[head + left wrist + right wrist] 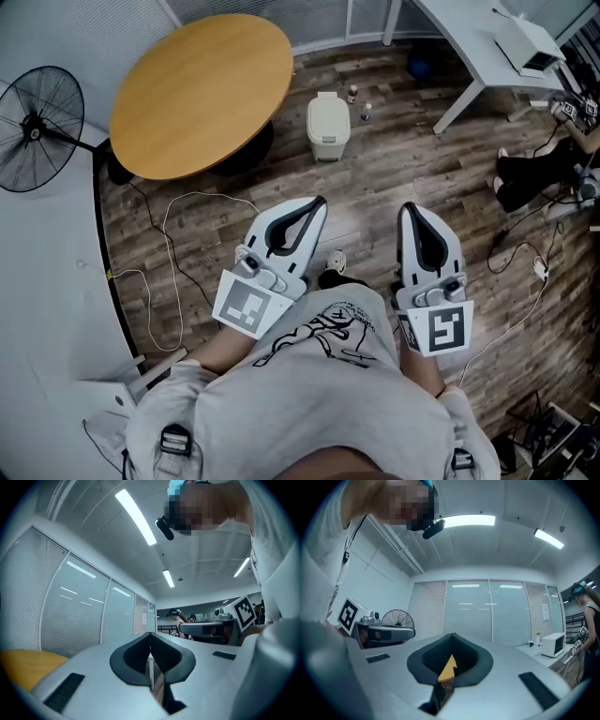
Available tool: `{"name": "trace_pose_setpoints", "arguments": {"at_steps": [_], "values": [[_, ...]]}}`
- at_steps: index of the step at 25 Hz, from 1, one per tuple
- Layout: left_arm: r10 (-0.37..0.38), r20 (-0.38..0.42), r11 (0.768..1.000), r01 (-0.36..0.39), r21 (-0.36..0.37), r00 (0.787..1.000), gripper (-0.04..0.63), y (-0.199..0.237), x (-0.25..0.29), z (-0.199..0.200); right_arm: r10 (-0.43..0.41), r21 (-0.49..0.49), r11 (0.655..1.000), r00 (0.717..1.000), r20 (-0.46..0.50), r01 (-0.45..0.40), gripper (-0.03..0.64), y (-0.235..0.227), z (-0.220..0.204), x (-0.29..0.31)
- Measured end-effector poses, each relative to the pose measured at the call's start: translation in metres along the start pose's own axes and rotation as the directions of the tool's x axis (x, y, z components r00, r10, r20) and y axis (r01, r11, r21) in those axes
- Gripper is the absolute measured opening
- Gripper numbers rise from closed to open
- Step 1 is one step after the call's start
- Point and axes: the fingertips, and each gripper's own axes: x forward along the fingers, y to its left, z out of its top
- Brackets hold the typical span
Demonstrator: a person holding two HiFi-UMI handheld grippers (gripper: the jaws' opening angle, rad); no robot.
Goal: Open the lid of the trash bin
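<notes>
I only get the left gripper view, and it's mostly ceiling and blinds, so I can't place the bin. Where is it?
Observer: The head view shows the trash bin standing on the wood floor beside the round table, well ahead of the left gripper.
Operator: Is it open?
Observer: No, the lid lies shut on top.
Operator: What about the other gripper?
Observer: The right gripper has its jaws together with nothing between them, and it is clear of the bin.
</notes>
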Motion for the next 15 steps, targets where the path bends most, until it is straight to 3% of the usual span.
{"name": "trace_pose_setpoints", "arguments": {"at_steps": [6, 15], "values": [[0.030, -0.001, 0.999, -0.030, 0.035, 1.000, 0.018, 0.008, 0.046, 0.000, 0.071, 0.005, 0.997, 0.997, -0.018, -0.071, 0.005, -0.038, -0.008, 0.024], [0.079, -0.039, 0.997, -0.078, 0.019, 0.996, 0.018, 0.028, 0.083, -0.012, 0.127, 0.045, 0.991, 0.991, -0.038, -0.125, 0.005, -0.068, -0.025, 0.059]]}}
